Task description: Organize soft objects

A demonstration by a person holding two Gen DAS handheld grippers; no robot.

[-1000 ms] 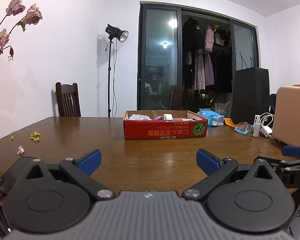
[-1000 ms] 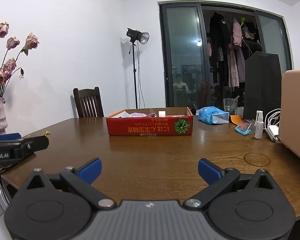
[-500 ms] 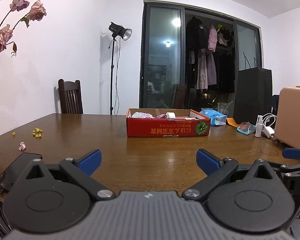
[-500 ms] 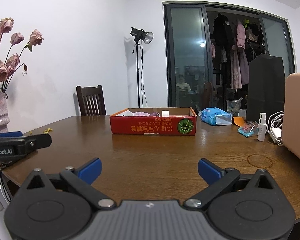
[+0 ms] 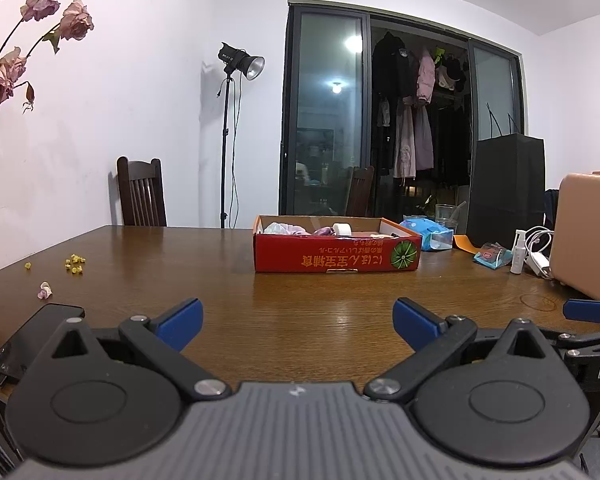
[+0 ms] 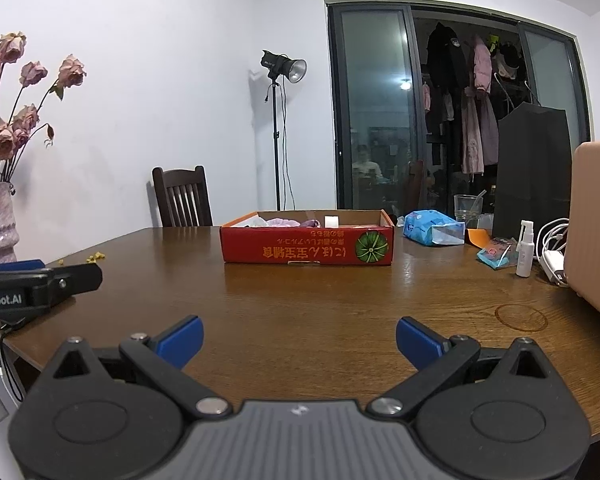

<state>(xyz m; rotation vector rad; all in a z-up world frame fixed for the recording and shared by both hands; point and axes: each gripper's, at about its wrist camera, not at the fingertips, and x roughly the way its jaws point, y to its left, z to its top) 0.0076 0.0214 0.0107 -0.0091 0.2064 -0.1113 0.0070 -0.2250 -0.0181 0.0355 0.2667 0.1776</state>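
Both grippers open, empty, well short of the box.
We judged the cloths (image 5: pixel 286 229) in the box (image 5: pixel 336 254) light, limp; left gripper (image 5: pixel 298 320) and right gripper (image 6: pixel 299 340) should pinch a raised fold.

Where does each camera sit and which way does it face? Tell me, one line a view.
Left wrist: on the left gripper, low at the near table edge, facing the red box; its open blue fingers show, with the right gripper's tip at far right.
Right wrist: on the right gripper, same heading, set further right; its open fingers show, with the left gripper at far left.
Shared: the box, wooden table, chair, light stand, blue packet.
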